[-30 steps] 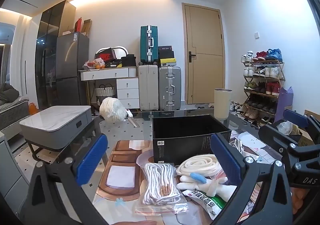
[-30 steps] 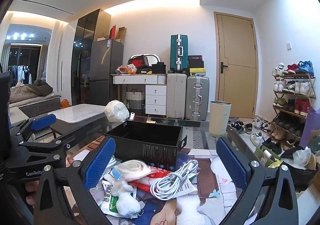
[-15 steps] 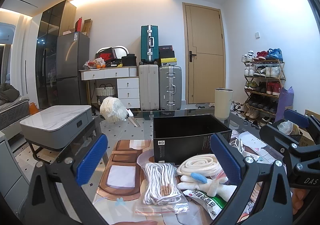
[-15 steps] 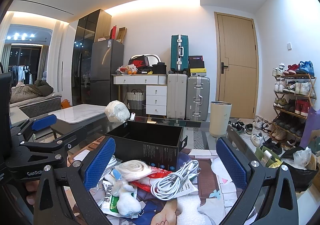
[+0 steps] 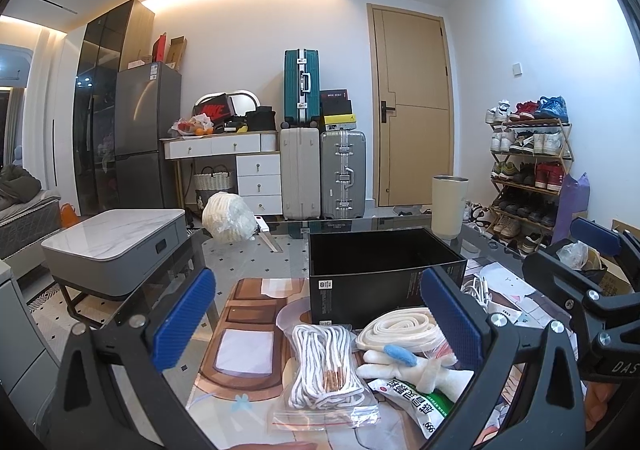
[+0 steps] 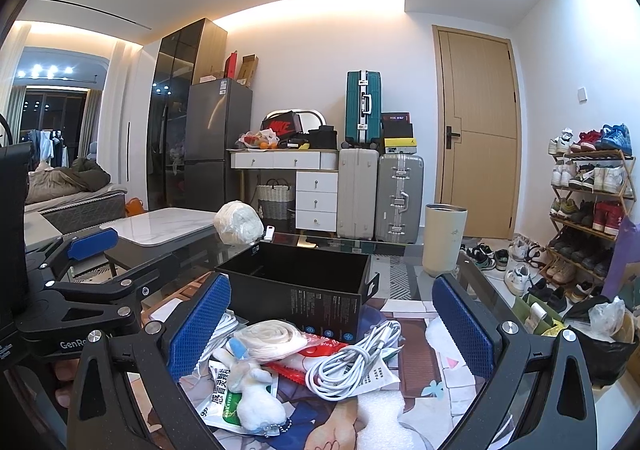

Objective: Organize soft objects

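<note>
An open black box (image 5: 376, 270) (image 6: 304, 282) stands on the glass table. In front of it lie a bagged white rope bundle (image 5: 326, 370), a coiled cream strap (image 5: 400, 332) (image 6: 272, 338), a small white plush rabbit (image 5: 416, 364) (image 6: 252, 386), a green-and-white packet (image 5: 416, 406) (image 6: 222, 406) and a coiled white cable (image 6: 352, 362). My left gripper (image 5: 318, 324) is open and empty above the rope bundle. My right gripper (image 6: 330, 324) is open and empty above the cable and rabbit.
A white wrapped bundle (image 5: 228, 216) sits at the table's far left. A cream cylinder bin (image 6: 444, 240) stands on the floor behind the table. A shoe rack (image 6: 588, 206) is on the right, suitcases (image 5: 322, 170) at the back wall, a low marble-top table (image 5: 116, 238) at left.
</note>
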Demonstrator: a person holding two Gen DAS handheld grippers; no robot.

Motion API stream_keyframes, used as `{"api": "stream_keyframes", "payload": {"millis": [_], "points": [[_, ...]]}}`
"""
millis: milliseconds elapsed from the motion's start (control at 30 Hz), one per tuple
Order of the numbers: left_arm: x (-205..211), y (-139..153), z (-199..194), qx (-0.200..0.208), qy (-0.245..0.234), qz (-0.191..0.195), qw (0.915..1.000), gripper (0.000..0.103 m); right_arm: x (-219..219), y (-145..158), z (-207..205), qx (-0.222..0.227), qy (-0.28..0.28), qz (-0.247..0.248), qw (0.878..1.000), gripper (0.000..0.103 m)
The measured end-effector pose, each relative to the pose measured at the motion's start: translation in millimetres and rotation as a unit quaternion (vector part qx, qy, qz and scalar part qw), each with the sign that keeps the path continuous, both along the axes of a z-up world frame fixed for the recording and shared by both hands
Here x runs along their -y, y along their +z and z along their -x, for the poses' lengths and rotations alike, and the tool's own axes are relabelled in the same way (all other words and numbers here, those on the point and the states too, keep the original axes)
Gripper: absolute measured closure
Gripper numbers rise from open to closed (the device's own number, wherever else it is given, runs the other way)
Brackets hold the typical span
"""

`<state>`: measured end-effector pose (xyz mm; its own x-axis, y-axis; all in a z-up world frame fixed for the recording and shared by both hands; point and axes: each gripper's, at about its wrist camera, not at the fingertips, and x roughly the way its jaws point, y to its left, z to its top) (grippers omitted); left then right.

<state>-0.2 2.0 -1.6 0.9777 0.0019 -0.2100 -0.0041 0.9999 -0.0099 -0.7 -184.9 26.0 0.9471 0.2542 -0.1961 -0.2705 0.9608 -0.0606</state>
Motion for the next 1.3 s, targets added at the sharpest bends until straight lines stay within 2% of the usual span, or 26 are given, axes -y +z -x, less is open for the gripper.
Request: {"api": "stream_keyframes", "payload": {"millis": [1000, 1300], "points": [[-3.9, -1.1, -6.9, -0.016, 0.007, 0.008, 0.9998, 0.0, -7.0, -0.5, 1.2, 0.001, -0.001, 0.001, 1.0, 0.0], [-0.8, -1.4, -5.0, -0.014, -0.018, 0.011, 0.9997, 0.0, -6.9, 0.2, 1.0, 0.003, -0.003, -0.001, 1.0, 0.0]]}}
